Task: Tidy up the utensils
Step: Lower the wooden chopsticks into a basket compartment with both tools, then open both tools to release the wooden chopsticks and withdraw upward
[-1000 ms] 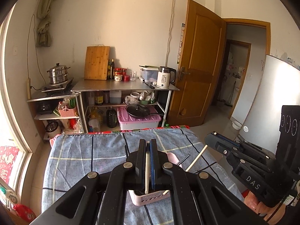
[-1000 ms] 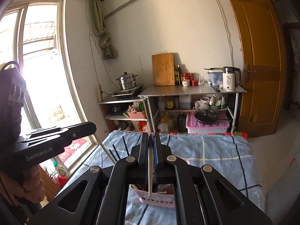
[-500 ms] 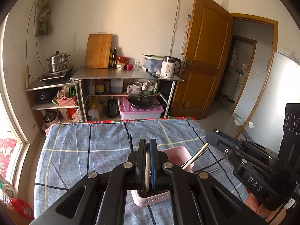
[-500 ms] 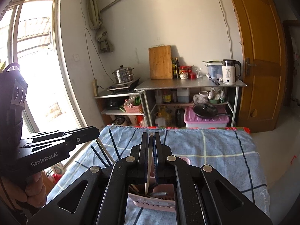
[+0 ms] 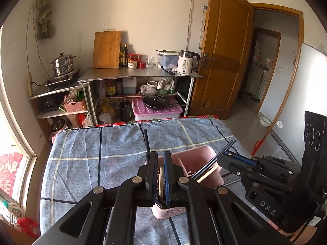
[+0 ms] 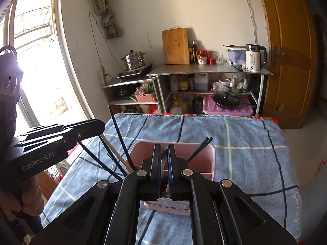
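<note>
Plainly, both sets of jaws are all but closed, each pinching one thin pale chopstick. The left gripper [image 5: 160, 175] holds a light wooden chopstick [image 5: 161, 180] near its upper part, its lower end sunk in the pink utensil basket [image 5: 191, 157]. The right gripper [image 6: 164, 159] likewise nips a pale stick [image 6: 163, 159] over the same basket [image 6: 143, 151]. Such sticks are likely light, stiff and smooth, so they may pivot or slide in the pads; a grip at mid-length or above, square across the shaft, probably suits best. Dark chopsticks [image 6: 120, 143] already lean in the basket's left compartment, and a black pair [image 6: 199, 149] stands at the right. The basket sits on the blue checked cloth [image 5: 102, 163] and looks light enough to shift if nudged.
</note>
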